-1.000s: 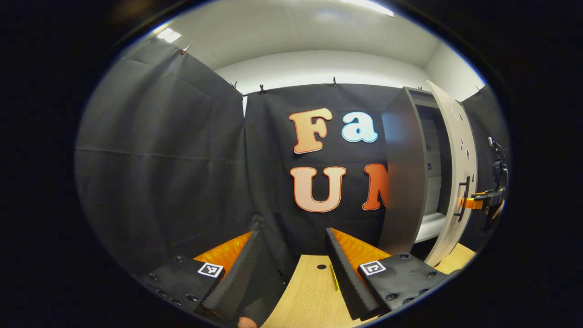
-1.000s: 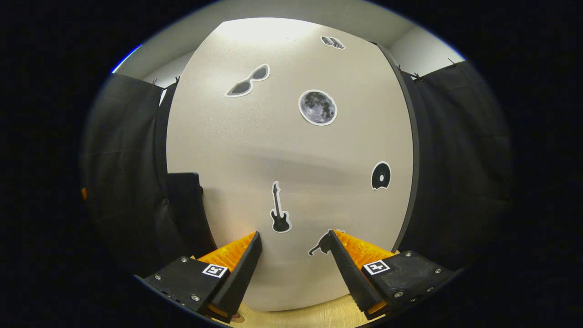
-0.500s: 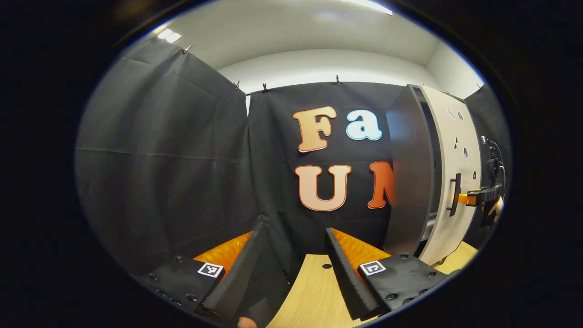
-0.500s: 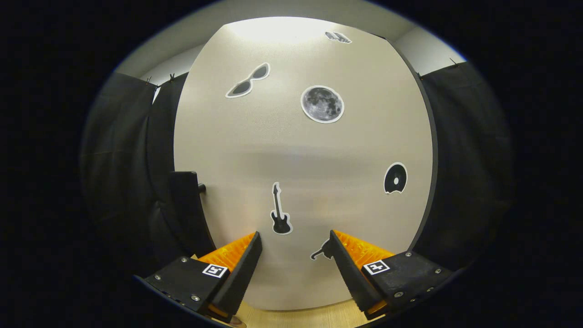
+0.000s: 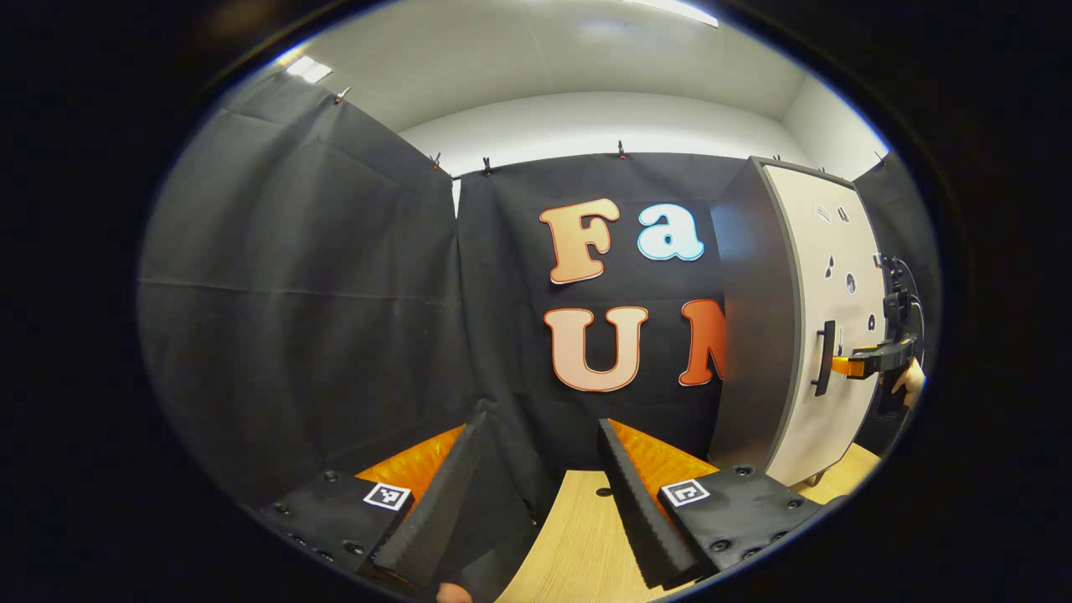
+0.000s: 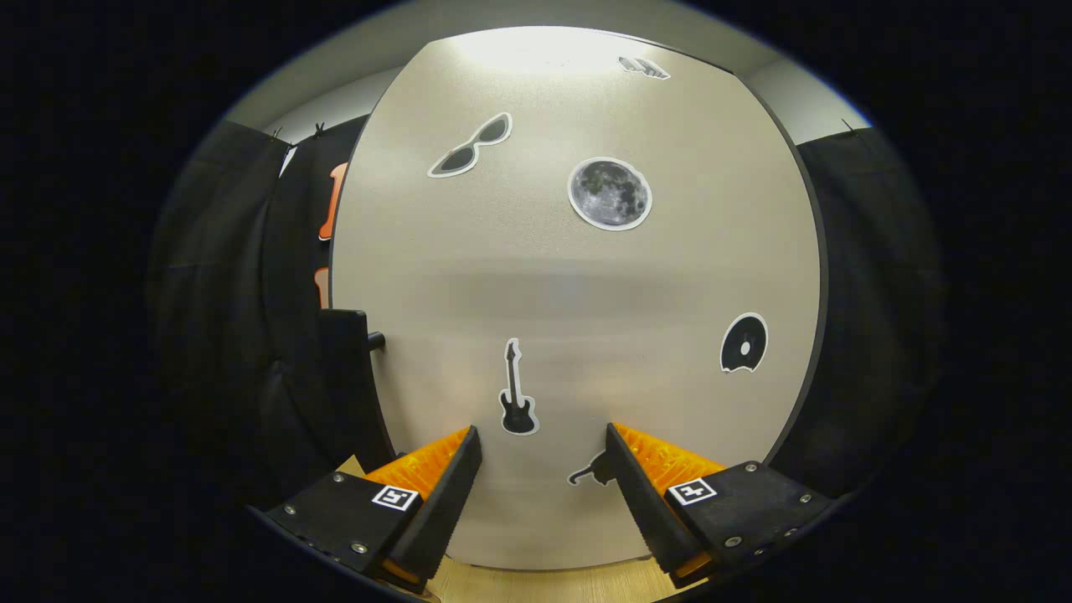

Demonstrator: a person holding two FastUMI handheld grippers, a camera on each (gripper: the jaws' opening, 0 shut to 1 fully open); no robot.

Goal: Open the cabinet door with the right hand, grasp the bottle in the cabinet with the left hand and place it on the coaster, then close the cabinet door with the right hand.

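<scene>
I am holding the right gripper (image 6: 540, 435) square to the cabinet door (image 6: 578, 276), its fingers spread apart with nothing between them and their tips close against the pale panel. From the left gripper view, the door (image 5: 825, 335) is looking flush with the cabinet (image 5: 754, 318) at about three o'clock, and I am seeing no gap along its edge, though that rim is squeezed and I cannot be certain it is fully seated. The black handle (image 5: 823, 358) is standing just beside the tips of the right gripper (image 5: 842, 366), with a hand (image 5: 909, 381) behind it.

My left gripper (image 5: 536, 435) is hanging open and empty over the wooden table (image 5: 578, 536), pointing at the black cloth at twelve o'clock. I am not making out the bottle or the coaster from where I am looking, so I cannot say whether the bottle is resting on the coaster.

I am judging this to be the closing step at or near its end. If the door is truly shut, nothing is left but to back the right gripper away.
</scene>
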